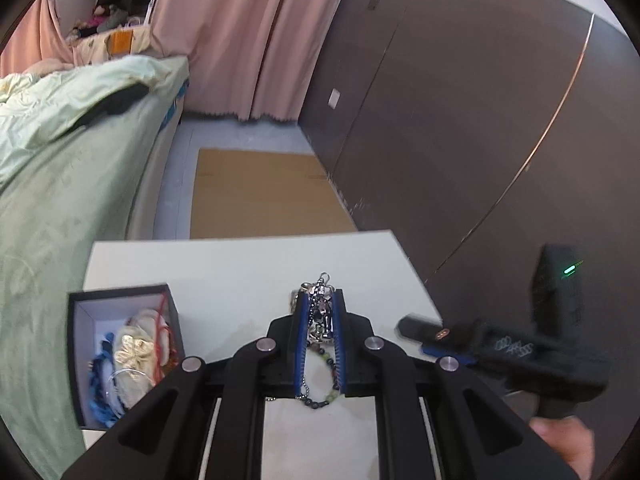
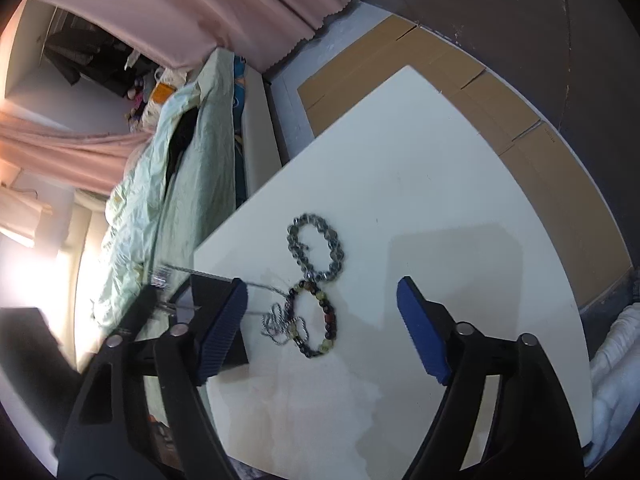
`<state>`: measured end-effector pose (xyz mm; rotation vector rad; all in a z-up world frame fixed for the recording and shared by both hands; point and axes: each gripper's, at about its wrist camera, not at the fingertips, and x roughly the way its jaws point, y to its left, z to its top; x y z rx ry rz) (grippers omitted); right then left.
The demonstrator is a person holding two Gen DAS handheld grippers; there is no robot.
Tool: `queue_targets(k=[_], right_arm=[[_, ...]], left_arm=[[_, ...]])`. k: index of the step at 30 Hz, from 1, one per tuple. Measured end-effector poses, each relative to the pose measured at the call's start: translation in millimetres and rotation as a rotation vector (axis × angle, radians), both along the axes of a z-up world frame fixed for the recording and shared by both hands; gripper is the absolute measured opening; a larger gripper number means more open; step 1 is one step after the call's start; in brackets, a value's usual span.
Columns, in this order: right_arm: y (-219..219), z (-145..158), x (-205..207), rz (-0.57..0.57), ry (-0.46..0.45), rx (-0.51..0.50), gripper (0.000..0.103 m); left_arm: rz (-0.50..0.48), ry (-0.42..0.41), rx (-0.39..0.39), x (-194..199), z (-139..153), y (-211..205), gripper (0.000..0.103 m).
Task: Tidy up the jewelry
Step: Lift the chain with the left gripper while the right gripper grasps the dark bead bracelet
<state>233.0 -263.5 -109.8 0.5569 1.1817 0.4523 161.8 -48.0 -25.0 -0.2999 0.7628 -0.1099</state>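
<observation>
In the left wrist view my left gripper (image 1: 320, 296) is shut on a bundle of jewelry (image 1: 320, 320): silver chain sticks out above the blue pads and a strand of dark and green beads hangs below them, over the white table (image 1: 240, 264). An open black box (image 1: 120, 292) holding several pieces stands to its left. In the right wrist view my right gripper (image 2: 322, 282) is open above the table (image 2: 440, 200). Between its fingers lie a grey bead bracelet (image 2: 336, 248), a multicolour bead bracelet (image 2: 330, 316) and a silver chain tangle (image 2: 276, 320). The right gripper (image 1: 420, 328) shows blurred at the left view's right side.
A bed with a pale green cover (image 1: 60, 200) runs along the table's left side. Flat cardboard (image 1: 260, 192) lies on the floor beyond the table, beside a dark panelled wall (image 1: 440, 120). Pink curtains (image 1: 248, 40) hang at the back. A person's hand (image 1: 568, 440) shows at the lower right.
</observation>
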Motion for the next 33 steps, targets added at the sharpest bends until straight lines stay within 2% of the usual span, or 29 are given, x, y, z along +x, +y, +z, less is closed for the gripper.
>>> queue_targets(k=[3, 9, 14, 17, 20, 23, 25, 28, 33], right_arm=[[8.2, -6.6, -2.4, 0.039, 0.010, -0.028, 0.059], [41.2, -18.7, -11.2, 0.141, 0.001, -0.152, 0.048], [69.1, -29.4, -17.6, 0.184, -0.023, -0.264, 0.045], [89.4, -32.2, -22.5, 0.212, -0.074, -0.384, 0.045], [102.0, -39.7, -26.3, 0.234, -0.091, -0.462, 0.038], [108.1, -41.8, -30.4, 0.241, -0.121, -0.540, 0.029], [108.9, -44.4, -30.7, 0.242, -0.133, -0.587, 0.009], [106.0, -43.5, -29.4, 0.251, -0.115, -0.538, 0.009], [95.0, -24.2, -32.5, 0.236, -0.146, -0.457, 0.009]], left_arm=[[0.012, -0.036, -0.018, -11.5, 17.5, 6.6, 0.010], [0.019, -0.112, -0.033, -33.0, 50.4, 13.4, 0.010], [0.033, -0.151, -0.059, -47.4, 69.4, 26.1, 0.010], [0.048, -0.167, -0.076, -53.8, 77.9, 33.8, 0.010], [0.058, -0.181, -0.089, -60.3, 85.6, 40.1, 0.010], [0.066, -0.188, -0.086, -65.4, 90.9, 44.2, 0.010], [0.069, -0.193, -0.080, -68.3, 94.0, 44.2, 0.010], [0.074, -0.210, -0.075, -78.0, 101.7, 42.6, 0.010], [0.089, -0.253, -0.068, -85.8, 123.1, 50.0, 0.010]])
